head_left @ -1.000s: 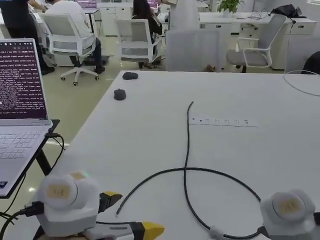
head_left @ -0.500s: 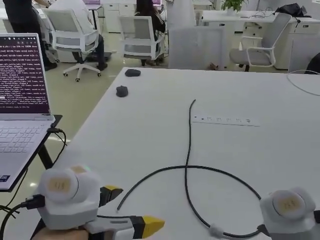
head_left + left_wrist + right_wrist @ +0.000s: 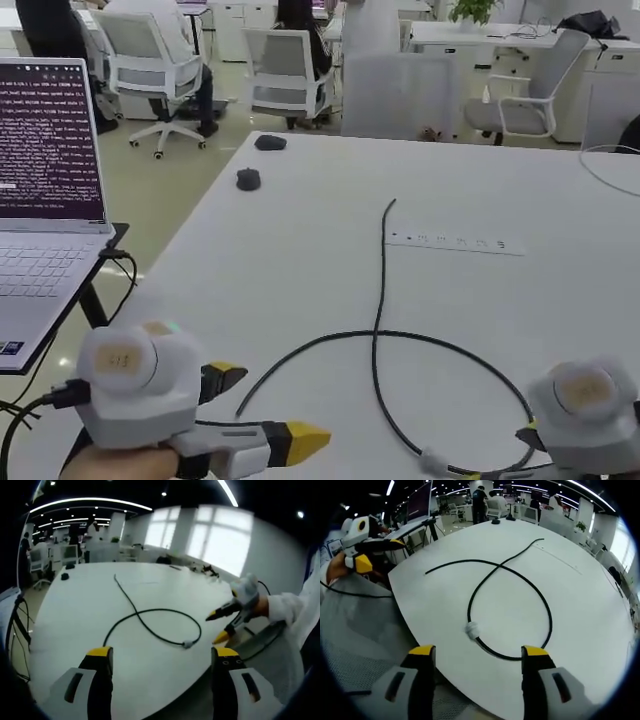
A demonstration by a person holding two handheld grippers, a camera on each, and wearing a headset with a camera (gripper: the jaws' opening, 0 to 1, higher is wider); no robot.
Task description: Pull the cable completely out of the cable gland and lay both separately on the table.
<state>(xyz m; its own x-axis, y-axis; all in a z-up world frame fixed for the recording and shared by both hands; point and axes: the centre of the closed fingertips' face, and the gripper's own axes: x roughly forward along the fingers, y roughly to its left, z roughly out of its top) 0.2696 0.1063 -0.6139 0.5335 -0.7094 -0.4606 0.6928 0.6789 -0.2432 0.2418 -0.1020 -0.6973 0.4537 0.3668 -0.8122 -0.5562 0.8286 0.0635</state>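
Cable (image 3: pixel 378 300) lies loose on table (image 3: pixel 300 250), black, one loop crossing over itself near the middle; far end points toward a pale strip (image 3: pixel 455 242), near end stops just short of the table's edge by the left gripper (image 3: pixel 163 652). Gland (image 3: pixel 471 628) sits on the near arc of the loop, close to the table edge, with the cable running through it; small and pale, and its nut and thread are too small to make out. Left gripper: jaws spread wide, nothing between them, held off the table's near left corner and aimed across the top toward the loop; a hand (image 3: pixel 130 465) under it is cut off by the bottom edge of the head view. Right gripper (image 3: pixel 479 650): jaws likewise apart and empty, gland just ahead of the gap but not touched. In the head view its body covers the right-hand part of the loop and its jaws are mostly cut off at the bottom. Laptop (image 3: pixel 45 200) on a stand left of the table, screen text unreadable. Two small dark items (image 3: pixel 248 179) near the far left edge, too small to identify. Office chairs (image 3: pixel 280 70) beyond the table
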